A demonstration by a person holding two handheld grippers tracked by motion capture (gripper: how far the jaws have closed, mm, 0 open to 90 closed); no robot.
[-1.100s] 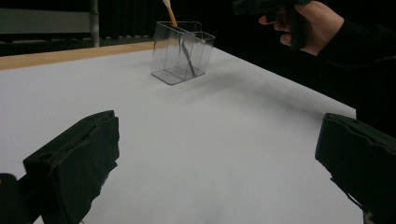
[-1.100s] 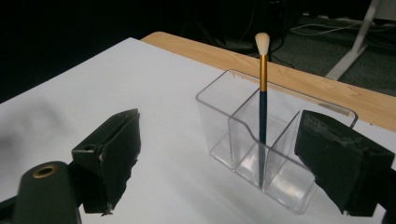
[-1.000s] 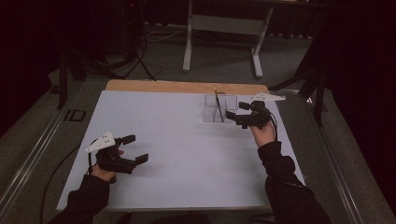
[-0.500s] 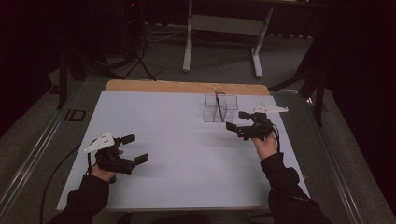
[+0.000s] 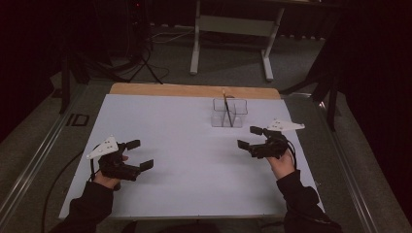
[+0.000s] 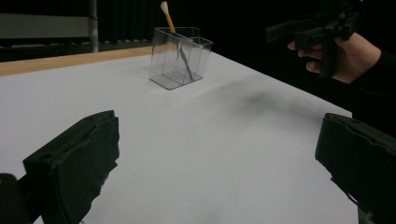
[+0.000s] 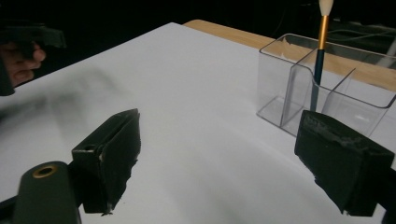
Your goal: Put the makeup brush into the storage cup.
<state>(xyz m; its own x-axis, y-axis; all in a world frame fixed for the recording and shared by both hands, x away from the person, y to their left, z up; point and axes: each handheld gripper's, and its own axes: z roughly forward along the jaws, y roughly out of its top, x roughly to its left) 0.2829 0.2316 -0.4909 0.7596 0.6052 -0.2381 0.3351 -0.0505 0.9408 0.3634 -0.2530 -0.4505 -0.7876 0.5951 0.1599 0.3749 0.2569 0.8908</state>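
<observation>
A clear plastic holder (image 5: pixel 229 112) with compartments stands at the back of the white table (image 5: pixel 184 145), right of centre. A pencil-like brush (image 5: pixel 226 103) with a blue shaft, gold band and pale tip stands tilted in it, also seen as the brush (image 7: pixel 319 51) and the brush (image 6: pixel 173 32). My right gripper (image 5: pixel 249 137) hovers open in front of the holder (image 7: pixel 327 84), nothing between its jaws. My left gripper (image 5: pixel 140 154) is open near the table's front left, also holding nothing. The holder (image 6: pixel 180 56) lies far ahead of it.
A wooden strip (image 5: pixel 194 90) runs along the table's far edge. A grey metal stand (image 5: pixel 233 29) and cables (image 5: pixel 145 63) sit on the dark floor behind. The other hand with its gripper (image 6: pixel 322 32) appears at upper right of the left gripper view.
My right gripper has drawn back from the holder toward the front and lower, staying open. The left gripper has barely moved.
</observation>
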